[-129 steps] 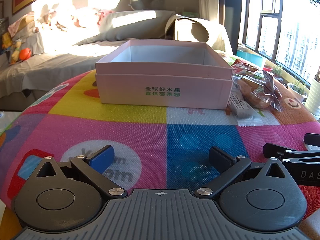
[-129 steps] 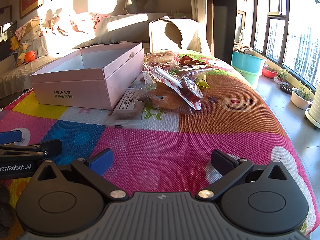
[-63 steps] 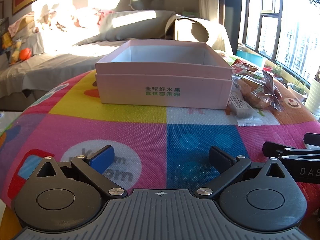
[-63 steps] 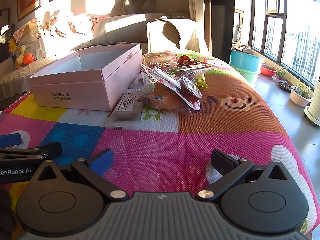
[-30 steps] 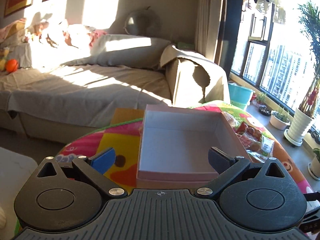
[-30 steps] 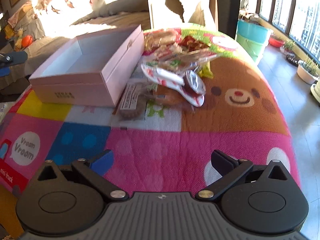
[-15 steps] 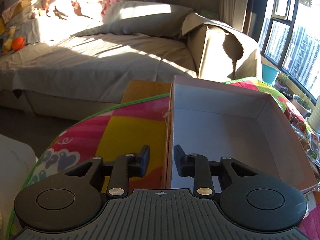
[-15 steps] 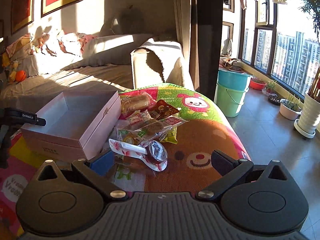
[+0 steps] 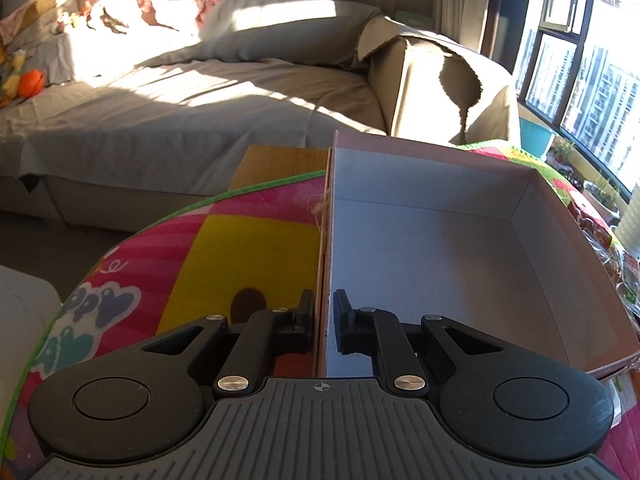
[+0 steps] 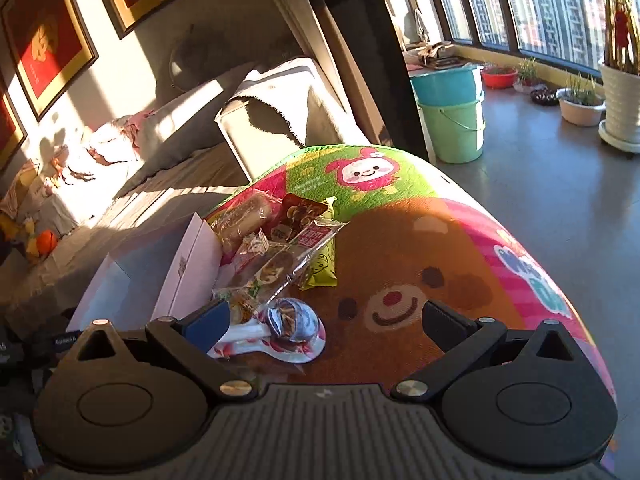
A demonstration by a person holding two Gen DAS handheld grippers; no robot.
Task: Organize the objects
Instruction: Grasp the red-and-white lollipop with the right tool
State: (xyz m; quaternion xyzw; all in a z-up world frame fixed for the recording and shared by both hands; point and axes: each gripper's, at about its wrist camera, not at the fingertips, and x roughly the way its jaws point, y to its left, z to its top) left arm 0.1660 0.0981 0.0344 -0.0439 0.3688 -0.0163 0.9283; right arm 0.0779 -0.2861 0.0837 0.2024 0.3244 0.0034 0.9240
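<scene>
A pink cardboard box (image 9: pixel 560 248), open and empty, stands on the colourful play mat (image 9: pixel 248 248). My left gripper (image 9: pixel 323 318) is shut on the box's left wall, one finger outside and one inside. In the right wrist view the box (image 10: pixel 188 264) lies at the left, with a pile of snack packets (image 10: pixel 280 248) beside it. A white and red wrapped packet (image 10: pixel 280 336) lies nearest. My right gripper (image 10: pixel 324 320) is open and empty, held above the mat just over that packet.
A grey sofa (image 9: pixel 200 92) with cushions stands behind the table. A wooden table corner (image 9: pixel 276 160) shows past the mat. Teal and green buckets (image 10: pixel 452 112) and potted plants (image 10: pixel 580 100) stand on the floor by the windows.
My left gripper has closed tighter on the box's left wall. My right gripper has risen and tilted, moving forward over the snack pile, still open.
</scene>
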